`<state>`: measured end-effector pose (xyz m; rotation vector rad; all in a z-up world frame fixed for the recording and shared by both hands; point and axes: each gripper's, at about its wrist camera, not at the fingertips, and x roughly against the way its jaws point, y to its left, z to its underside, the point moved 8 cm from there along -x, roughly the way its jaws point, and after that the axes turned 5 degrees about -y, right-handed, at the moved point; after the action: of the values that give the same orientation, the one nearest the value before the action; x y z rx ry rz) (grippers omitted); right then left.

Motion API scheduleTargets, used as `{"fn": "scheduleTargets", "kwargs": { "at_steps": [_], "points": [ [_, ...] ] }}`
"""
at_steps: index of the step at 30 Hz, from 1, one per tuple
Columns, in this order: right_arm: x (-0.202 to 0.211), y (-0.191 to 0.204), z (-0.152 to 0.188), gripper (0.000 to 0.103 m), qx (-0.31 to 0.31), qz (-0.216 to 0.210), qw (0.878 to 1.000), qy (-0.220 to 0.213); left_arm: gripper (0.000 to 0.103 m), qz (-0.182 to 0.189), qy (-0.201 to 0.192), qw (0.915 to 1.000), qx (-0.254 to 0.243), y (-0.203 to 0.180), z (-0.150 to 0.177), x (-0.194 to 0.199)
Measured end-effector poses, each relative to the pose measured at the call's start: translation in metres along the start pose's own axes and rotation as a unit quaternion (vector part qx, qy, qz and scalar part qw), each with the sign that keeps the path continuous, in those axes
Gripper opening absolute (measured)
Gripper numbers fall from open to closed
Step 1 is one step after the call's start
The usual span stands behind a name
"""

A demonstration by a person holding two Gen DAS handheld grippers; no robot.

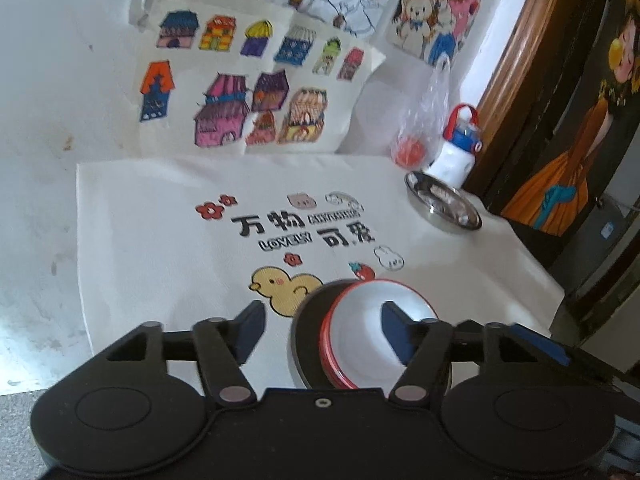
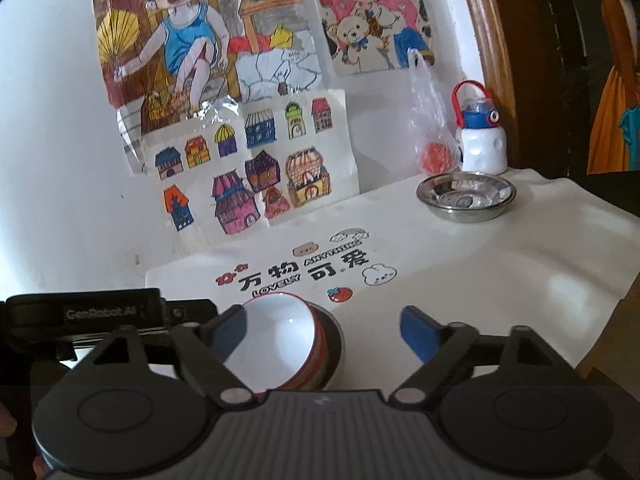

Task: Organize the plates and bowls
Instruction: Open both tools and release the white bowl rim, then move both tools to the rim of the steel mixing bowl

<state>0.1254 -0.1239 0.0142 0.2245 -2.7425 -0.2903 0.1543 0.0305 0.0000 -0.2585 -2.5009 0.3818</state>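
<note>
Left wrist view: left gripper [image 1: 320, 330] was spread wide, nothing between the fingers. Its right finger [image 1: 394, 334] sat over the white inside of the red-rimmed bowl [image 1: 360, 340]; contact could not be told from this angle. The bowl sat nested in a stack of red-edged bowls, tilted, on a dark round plate [image 1: 310, 320] at the near edge of the white printed cloth [image 1: 160, 240], just right of the yellow duck print [image 1: 280, 288].

Right wrist view: right gripper [image 2: 320, 330] was also released, fingers wide apart, holding nothing. The same bowl stack [image 2: 276, 340] showed at near left, partly behind the left blue finger pad [image 2: 228, 332]; the right pad [image 2: 416, 332] hung over bare cloth [image 2: 480, 280], apart from the stack. The other gripper's black body [image 2: 100, 314] was just left of the stack.

Far right on the cloth: a steel dish [image 2: 466, 196], upright, well apart from the stack. Behind it, a white bottle with blue lid and red handle [image 2: 480, 140], and just left of that a clear plastic bag [image 2: 430, 120] with something red inside. Kids' drawings [image 2: 240, 120] were taped on the white wall behind. A brown wooden frame [image 2: 480, 40] ran up the right side.
</note>
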Motion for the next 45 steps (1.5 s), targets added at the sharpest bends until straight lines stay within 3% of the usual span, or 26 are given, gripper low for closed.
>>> {"fn": "scheduleTargets", "kwargs": {
  "at_steps": [3,7,18,30,37,45],
  "points": [
    [0.009,0.000,-0.001,0.102,0.006,0.004,1.000,-0.014,0.087,-0.006,-0.017,0.9998,0.002,0.005,-0.002,0.008],
    [0.020,-0.002,0.001,0.103,0.021,0.016,0.999,-0.028,0.102,-0.021,-0.046,0.9987,-0.003,0.014,-0.004,0.021],
    [0.040,-0.029,0.023,0.103,0.015,0.047,0.999,-0.020,0.102,-0.045,-0.069,0.9961,-0.033,0.039,0.011,0.045],
    [0.036,-0.044,0.050,0.103,0.024,0.087,0.995,0.030,0.102,-0.091,-0.065,0.9929,-0.041,0.063,0.033,0.045],
    [0.029,-0.043,0.051,0.103,0.029,0.088,0.995,0.042,0.102,-0.096,-0.053,0.9934,-0.033,0.070,0.037,0.039],
    [0.018,-0.048,0.046,0.103,0.047,0.100,0.992,0.057,0.102,-0.108,-0.050,0.9907,-0.066,0.071,0.034,0.031]
  ]
}}
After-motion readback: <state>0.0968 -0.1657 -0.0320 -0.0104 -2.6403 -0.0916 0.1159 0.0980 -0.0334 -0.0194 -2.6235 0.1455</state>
